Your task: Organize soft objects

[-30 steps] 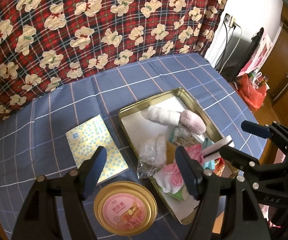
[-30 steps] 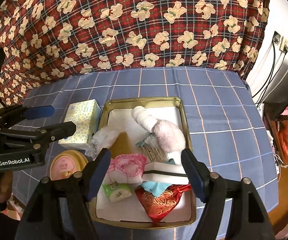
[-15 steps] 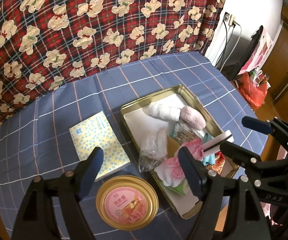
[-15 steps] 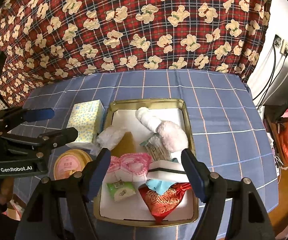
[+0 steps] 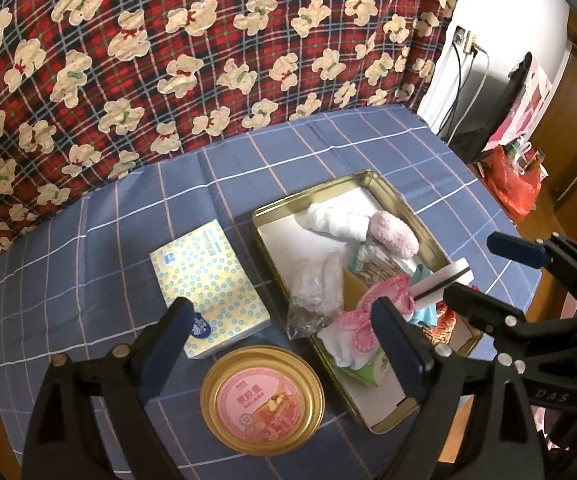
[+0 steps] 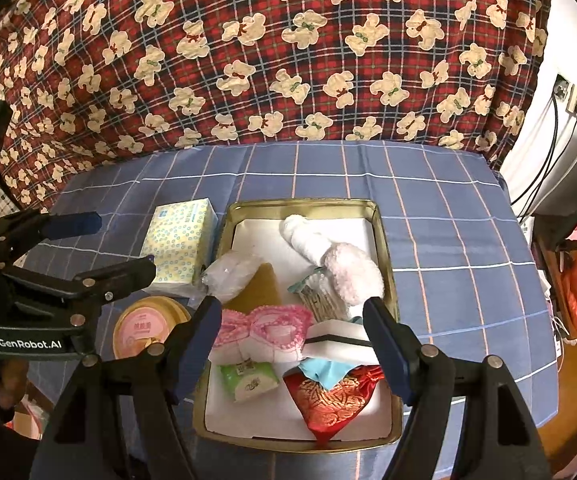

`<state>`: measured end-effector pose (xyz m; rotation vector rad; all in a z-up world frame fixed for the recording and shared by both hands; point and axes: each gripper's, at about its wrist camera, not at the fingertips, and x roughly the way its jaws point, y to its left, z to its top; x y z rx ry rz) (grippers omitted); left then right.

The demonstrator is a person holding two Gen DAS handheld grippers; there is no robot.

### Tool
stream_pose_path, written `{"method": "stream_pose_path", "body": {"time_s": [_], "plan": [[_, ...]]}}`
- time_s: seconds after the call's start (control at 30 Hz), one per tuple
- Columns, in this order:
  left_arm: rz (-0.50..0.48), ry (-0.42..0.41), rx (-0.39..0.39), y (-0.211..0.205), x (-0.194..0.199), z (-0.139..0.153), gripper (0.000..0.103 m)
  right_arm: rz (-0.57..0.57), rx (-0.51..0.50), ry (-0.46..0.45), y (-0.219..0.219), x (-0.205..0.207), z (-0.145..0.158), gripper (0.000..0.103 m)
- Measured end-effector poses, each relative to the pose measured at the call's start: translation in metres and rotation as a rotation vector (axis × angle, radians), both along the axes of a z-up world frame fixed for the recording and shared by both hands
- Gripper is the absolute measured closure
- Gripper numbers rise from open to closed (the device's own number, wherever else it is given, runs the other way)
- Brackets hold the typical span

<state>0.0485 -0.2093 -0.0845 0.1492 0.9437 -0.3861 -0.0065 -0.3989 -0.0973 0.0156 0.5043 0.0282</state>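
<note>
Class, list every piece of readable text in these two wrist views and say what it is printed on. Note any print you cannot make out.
"GenRobot.AI": on the left gripper body, in the right wrist view.
"DAS": on the right gripper body, in the left wrist view.
Round gold tin: pink label print, too blurred to read.
Tissue pack: blue logos, unreadable.
Green packet: print too small to read.

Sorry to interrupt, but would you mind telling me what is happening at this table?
A person holds two grippers over a gold tray of soft things on a blue checked table. The left gripper and right gripper are both open and hold nothing. In the tray lie a white roll, a pink mask, a red pouch and more. A tissue pack and a round tin sit beside it.
</note>
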Motion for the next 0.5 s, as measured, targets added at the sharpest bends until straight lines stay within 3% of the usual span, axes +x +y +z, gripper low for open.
{"method": "stream_pose_path", "body": {"time_s": [0.5], "plan": [[0.002,-0.008,0.016,-0.0024,0.0049,-0.0027,0.008,-0.001,0.012,0.012,-0.003,0.0047,-0.004,0.028]]}}
